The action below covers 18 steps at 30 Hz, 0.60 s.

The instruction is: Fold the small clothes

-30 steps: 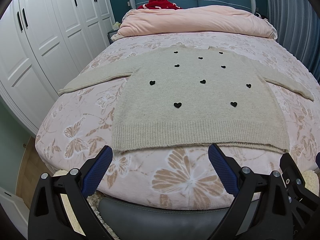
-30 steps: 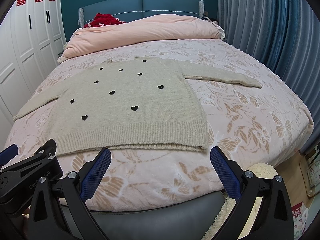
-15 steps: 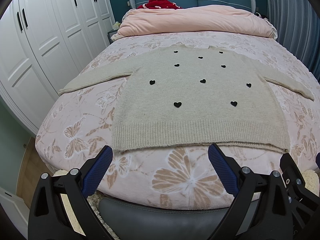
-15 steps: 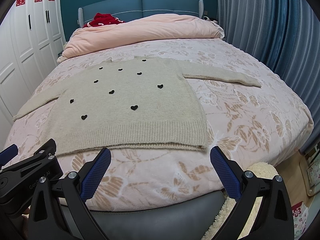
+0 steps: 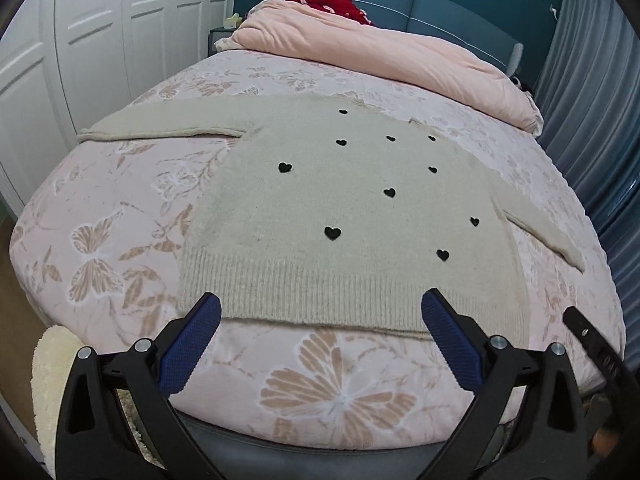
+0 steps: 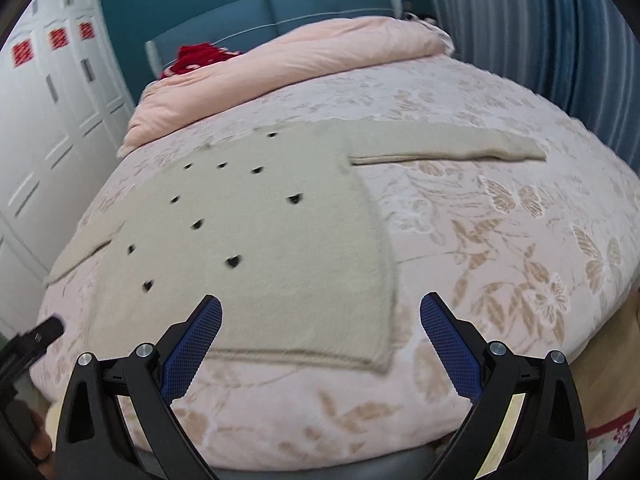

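Left tongs [image 5: 321, 308] spread over sweater [image 5: 340, 216] hem, right tongs [image 6: 320, 312] spread, its view alone blurred

One sweater [image 5: 352, 216]; ten black hearts [image 5: 332, 233]; one pink duvet [image 5: 372, 48].

The sweater [image 5: 340, 216] lies flat on the bed [image 5: 120, 208], with the duvet [image 5: 380, 48] behind it.

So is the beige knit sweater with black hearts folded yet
Not yet: beige knit sweater lies spread flat on the bed, both sleeves out sideways, hem unturned.
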Each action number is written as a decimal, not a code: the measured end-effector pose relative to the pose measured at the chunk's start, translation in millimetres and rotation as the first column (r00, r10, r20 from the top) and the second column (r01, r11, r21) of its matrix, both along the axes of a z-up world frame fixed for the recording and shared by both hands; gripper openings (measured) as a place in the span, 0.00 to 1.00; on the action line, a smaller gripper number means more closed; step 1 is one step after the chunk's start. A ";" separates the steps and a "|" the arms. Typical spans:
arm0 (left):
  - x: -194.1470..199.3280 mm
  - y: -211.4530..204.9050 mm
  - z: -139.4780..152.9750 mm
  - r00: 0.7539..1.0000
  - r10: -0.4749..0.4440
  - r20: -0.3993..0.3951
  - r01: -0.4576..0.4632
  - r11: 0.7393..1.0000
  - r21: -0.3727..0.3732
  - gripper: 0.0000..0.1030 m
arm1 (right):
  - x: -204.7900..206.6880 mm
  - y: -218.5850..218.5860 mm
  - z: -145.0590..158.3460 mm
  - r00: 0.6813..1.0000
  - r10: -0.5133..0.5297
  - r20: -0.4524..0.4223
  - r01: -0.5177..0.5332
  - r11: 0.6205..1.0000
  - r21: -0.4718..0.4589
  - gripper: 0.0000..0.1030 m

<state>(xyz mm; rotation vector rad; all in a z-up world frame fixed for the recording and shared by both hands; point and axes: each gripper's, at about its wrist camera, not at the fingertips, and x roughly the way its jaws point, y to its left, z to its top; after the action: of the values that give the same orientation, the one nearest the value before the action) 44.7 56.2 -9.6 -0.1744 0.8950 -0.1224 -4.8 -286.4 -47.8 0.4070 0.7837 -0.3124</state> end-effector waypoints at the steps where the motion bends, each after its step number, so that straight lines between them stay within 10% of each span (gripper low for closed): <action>1: 6.2 2.4 -2.2 1.000 0.013 0.000 -0.013 1.000 0.001 0.95 | 8.1 -30.5 -4.6 0.999 -0.051 -0.009 0.051 0.998 0.038 0.95; 10: 52.4 -11.9 -34.6 0.996 0.077 -0.036 -0.075 0.995 0.070 0.95 | 88.9 -273.3 -49.2 0.919 -0.395 -0.013 0.381 0.877 0.293 0.94; 18: 79.8 -29.6 -63.9 0.992 0.083 -0.091 -0.075 0.993 0.096 0.95 | 143.2 -357.7 -108.7 0.852 -0.514 -0.099 0.507 0.764 0.398 0.70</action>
<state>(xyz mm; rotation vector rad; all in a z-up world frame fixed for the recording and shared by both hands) 124.4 26.6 -73.5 -0.1300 0.9853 0.0013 138.5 -644.1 -156.5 1.0348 0.7100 -0.6606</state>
